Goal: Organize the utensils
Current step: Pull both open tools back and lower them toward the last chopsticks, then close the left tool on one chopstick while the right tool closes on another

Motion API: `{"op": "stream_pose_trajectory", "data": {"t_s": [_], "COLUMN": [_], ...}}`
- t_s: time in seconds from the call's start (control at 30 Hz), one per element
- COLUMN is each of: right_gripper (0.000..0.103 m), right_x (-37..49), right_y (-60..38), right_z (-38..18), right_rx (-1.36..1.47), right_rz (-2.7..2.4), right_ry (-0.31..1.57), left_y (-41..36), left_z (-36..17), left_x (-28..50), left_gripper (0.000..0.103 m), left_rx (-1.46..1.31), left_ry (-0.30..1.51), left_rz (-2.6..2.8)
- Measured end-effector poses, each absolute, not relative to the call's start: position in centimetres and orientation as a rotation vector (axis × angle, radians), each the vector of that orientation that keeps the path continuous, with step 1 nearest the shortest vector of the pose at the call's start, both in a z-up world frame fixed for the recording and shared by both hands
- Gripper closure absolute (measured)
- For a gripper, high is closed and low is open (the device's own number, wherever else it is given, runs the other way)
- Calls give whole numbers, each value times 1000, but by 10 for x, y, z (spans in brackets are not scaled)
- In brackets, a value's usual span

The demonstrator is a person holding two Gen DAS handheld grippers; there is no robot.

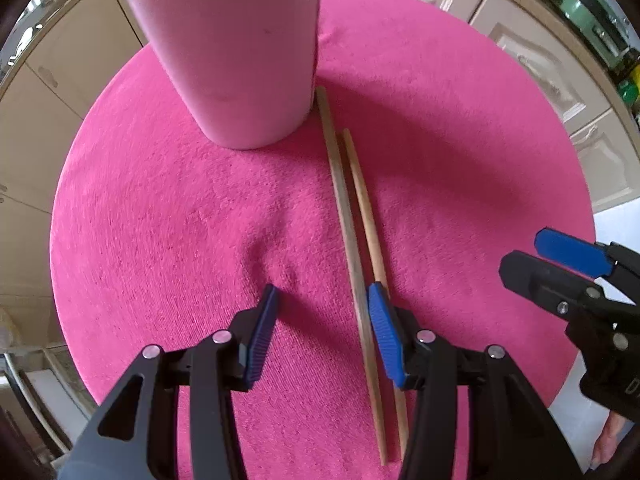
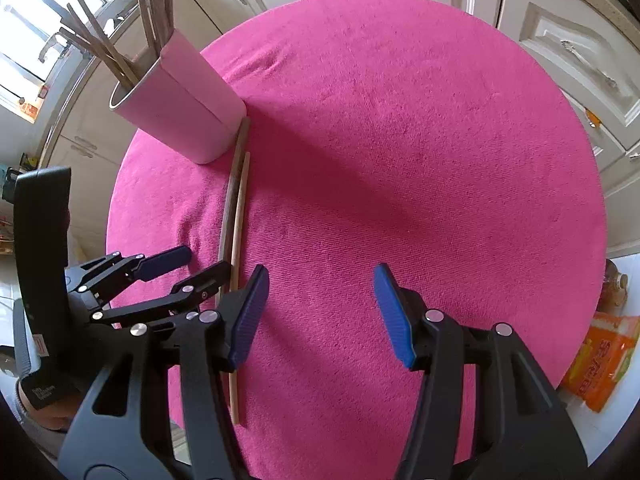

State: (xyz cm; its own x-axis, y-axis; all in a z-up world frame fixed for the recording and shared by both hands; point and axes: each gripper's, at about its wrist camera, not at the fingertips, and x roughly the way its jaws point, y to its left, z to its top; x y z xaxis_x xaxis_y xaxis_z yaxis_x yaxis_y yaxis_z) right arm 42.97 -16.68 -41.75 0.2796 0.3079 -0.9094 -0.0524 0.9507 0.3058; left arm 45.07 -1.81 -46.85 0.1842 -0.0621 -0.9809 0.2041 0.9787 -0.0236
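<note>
Two wooden chopsticks (image 1: 348,216) lie side by side on the round pink cloth-covered table (image 1: 160,220), their far ends beside a pink-white holder cup (image 1: 236,60). My left gripper (image 1: 322,320) is open and low over the cloth, its right pad touching or just beside the chopsticks. In the right wrist view the cup (image 2: 180,108) holds several chopsticks, and the loose pair (image 2: 236,216) lies left of my right gripper (image 2: 320,308), which is open and empty above the cloth. The left gripper (image 2: 186,264) also shows there, at the chopsticks.
Cream kitchen cabinets (image 2: 560,52) surround the table. An orange packet (image 2: 600,364) and a bottle (image 2: 614,284) lie off the table's right edge. A green pot (image 1: 580,12) sits on a counter at far right. The right gripper (image 1: 560,256) hovers by the table's right edge.
</note>
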Motion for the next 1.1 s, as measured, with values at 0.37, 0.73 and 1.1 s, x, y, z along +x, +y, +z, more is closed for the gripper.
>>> {"op": "stream_pose_trajectory", "data": {"t_s": [0.37,0.73,1.1], "right_gripper": [49,69,94], "right_x": [439,449,459], "right_y": [-151,-100,-68], "right_z": [-418,-436,-438], "right_rx": [204,166,12], "right_rz": [288,376,314], "right_ry": [1289,1391,1416], "left_y": [1,38,52], "left_z": [-464,-474,-476], "left_x": [449,408,406], "left_gripper": [93,95,95], "left_rx": [32,-132,-195], "left_ry": [1394,1426,1435], "left_rz": [-158,-142,-134]}}
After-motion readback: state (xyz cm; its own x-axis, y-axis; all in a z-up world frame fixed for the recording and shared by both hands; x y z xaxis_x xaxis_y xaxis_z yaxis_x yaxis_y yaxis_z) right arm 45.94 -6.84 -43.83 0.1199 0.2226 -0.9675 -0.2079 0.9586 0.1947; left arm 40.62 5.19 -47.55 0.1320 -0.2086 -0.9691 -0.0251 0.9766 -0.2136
